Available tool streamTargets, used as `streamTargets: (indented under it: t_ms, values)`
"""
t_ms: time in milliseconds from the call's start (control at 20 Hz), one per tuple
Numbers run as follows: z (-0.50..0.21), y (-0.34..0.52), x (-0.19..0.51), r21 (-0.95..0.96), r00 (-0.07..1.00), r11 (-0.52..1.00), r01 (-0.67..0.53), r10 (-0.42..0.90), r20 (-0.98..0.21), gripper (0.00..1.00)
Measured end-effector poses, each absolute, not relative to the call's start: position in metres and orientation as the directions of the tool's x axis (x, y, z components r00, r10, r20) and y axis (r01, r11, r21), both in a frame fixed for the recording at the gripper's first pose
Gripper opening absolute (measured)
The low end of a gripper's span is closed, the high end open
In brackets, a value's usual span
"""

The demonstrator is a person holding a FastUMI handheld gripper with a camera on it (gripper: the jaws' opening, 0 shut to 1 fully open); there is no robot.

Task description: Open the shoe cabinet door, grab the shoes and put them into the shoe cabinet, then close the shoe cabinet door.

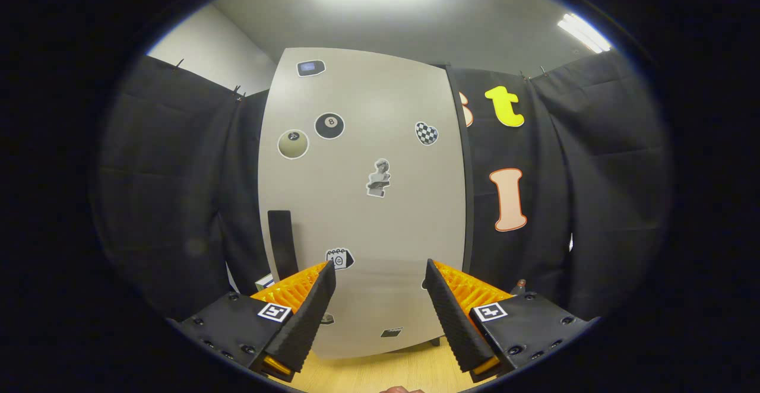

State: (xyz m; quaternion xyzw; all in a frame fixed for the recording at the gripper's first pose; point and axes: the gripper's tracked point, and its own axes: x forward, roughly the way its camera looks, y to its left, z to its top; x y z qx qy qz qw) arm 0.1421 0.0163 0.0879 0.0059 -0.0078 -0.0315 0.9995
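Ahead, claw [380, 286] agape, empty; cabinet door [362, 203] closed, hiding interior.

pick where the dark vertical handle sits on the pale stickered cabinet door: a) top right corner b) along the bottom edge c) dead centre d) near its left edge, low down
d: the dark vertical handle stands near the left edge of the pale stickered cabinet door, just beyond the open gripper jaws, which hold nothing.

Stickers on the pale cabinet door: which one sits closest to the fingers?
The small calendar-shaped sticker, just above the left fingertip of the open gripper, beside the black vertical handle. The two ball stickers sit far higher.
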Motion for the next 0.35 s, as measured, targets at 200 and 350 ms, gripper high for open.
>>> streamTargets:
  t_ms: [200, 350]
  values:
    - [0.088, 0.022, 0.155, 0.025, 0.999, 0.999, 0.043, -0.043, 0.015, 0.96]
    - [0.087, 0.031, 0.16, 0.009, 1.0, 1.0, 0.023, -0.023, 0.013, 0.96]
